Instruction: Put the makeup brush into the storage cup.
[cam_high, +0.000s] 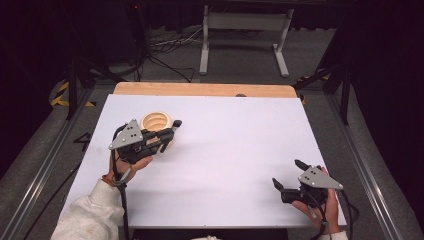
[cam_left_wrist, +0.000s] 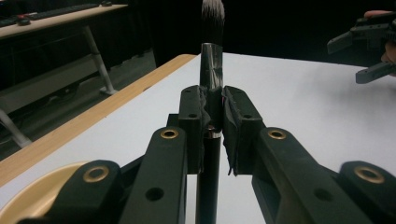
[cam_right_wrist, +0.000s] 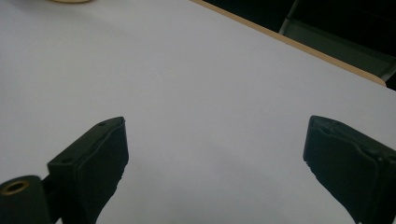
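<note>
My left gripper (cam_high: 167, 136) is shut on a makeup brush (cam_left_wrist: 211, 60) with a black handle, a shiny ferrule and dark bristles with pale tips. The pads clamp the brush at the ferrule's base, and it stands upright in the left gripper view. Seen from above, the gripper hovers right beside a round wooden cup (cam_high: 155, 121) at the table's left. That cup's rim (cam_left_wrist: 32, 200) shows at the lower left of the left gripper view. My right gripper (cam_high: 289, 176) rests near the front right corner, open, with nothing between its jaws (cam_right_wrist: 215, 149).
A white sheet (cam_high: 225, 150) covers the table, with a bare wooden strip (cam_high: 205, 89) along the far edge. Beyond it stand a grey metal frame (cam_high: 245, 35) and cables on the floor. The right gripper (cam_left_wrist: 369, 49) appears far off in the left gripper view.
</note>
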